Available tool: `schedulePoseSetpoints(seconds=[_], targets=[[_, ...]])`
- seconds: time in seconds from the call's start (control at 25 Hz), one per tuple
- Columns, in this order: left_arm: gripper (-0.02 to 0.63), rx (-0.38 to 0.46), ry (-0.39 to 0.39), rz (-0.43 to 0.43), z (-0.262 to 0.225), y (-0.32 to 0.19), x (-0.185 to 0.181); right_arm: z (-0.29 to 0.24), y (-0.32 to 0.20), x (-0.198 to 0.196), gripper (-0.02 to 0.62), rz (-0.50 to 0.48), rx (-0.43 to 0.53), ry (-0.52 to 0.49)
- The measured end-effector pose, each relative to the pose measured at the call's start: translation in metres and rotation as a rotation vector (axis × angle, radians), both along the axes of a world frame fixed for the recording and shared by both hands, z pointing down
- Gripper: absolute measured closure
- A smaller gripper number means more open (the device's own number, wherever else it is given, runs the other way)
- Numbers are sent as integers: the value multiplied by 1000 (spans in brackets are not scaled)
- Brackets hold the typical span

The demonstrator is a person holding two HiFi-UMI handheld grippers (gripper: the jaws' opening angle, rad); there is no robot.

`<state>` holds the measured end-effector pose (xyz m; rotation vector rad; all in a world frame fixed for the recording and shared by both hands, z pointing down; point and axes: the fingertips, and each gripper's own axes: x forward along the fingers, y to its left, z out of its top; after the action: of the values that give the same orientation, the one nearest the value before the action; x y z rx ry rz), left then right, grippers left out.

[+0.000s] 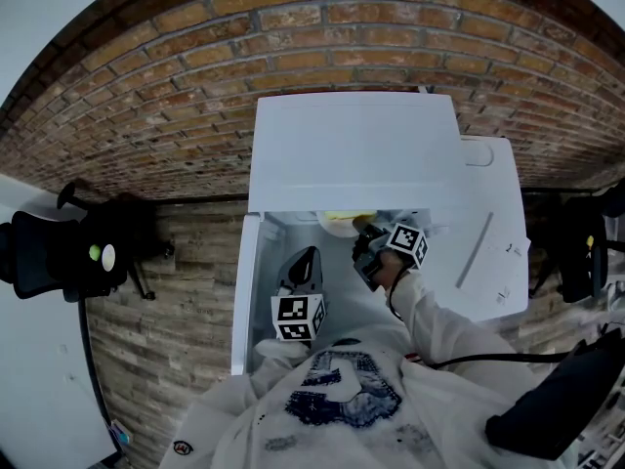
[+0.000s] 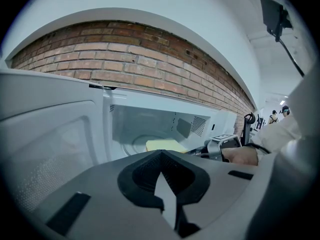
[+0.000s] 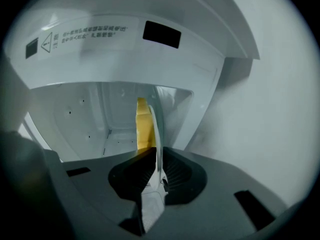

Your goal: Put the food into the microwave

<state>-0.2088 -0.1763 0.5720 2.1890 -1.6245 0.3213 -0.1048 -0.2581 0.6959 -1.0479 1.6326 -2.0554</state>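
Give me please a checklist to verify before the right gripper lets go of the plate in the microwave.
1. Microwave door open: ok, it stands wide open at the left.
2. Right gripper holding the plate: ok, jaws shut on its rim.
3. Yellow food on the plate: ok.
4. Plate resting on the turntable: cannot tell; no view shows contact.
5. Left gripper out of the way: ok, jaws together, empty, outside the cavity.
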Motion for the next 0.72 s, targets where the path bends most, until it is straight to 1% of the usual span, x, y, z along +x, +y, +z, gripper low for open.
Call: schedulePoseSetpoints(seconds=[0.2, 0.36, 0.72], targets=[[598, -3, 0, 10, 0, 0, 1, -2, 0, 0, 560, -3, 7, -6], [598, -6, 3, 15, 1, 1, 3, -4, 2, 1, 532, -14, 8, -15], [598, -9, 10, 16, 2, 1, 4, -12, 18, 0, 532, -20, 0, -44]])
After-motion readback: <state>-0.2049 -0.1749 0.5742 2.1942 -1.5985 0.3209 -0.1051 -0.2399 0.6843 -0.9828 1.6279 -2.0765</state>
